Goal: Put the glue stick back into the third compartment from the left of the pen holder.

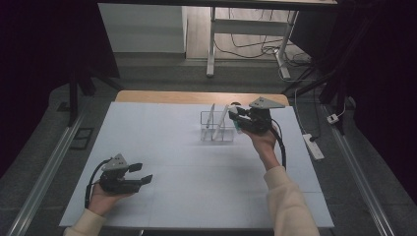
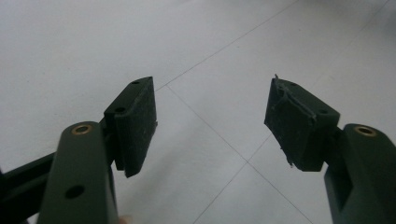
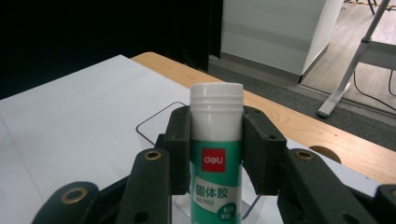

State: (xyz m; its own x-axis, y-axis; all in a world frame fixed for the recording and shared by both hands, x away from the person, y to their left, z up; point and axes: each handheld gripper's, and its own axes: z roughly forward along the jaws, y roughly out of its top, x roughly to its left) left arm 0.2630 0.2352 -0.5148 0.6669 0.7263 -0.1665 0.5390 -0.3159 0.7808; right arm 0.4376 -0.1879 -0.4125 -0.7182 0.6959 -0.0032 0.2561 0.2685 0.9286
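Green-labelled glue stick [image 3: 216,154], pinched upright in the right claw [image 3: 217,149] above the clear organiser [image 1: 217,129], could snag its rim and tip it, while the left claw [image 2: 210,123] rests released on the bench [image 1: 162,147].

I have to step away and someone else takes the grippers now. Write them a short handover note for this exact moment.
Right gripper: shut on the glue stick, a white-capped tube with a green label, held over the clear organiser at the far side of the table.
Left gripper: open, nothing between its pads, resting near the table's near left corner.
Organiser: already holds two slim white items; what they are is too small to tell.
Done: glue stick is gripped and brought to the organiser.
Left: probably lower it into a free compartment and release; that is a guess.
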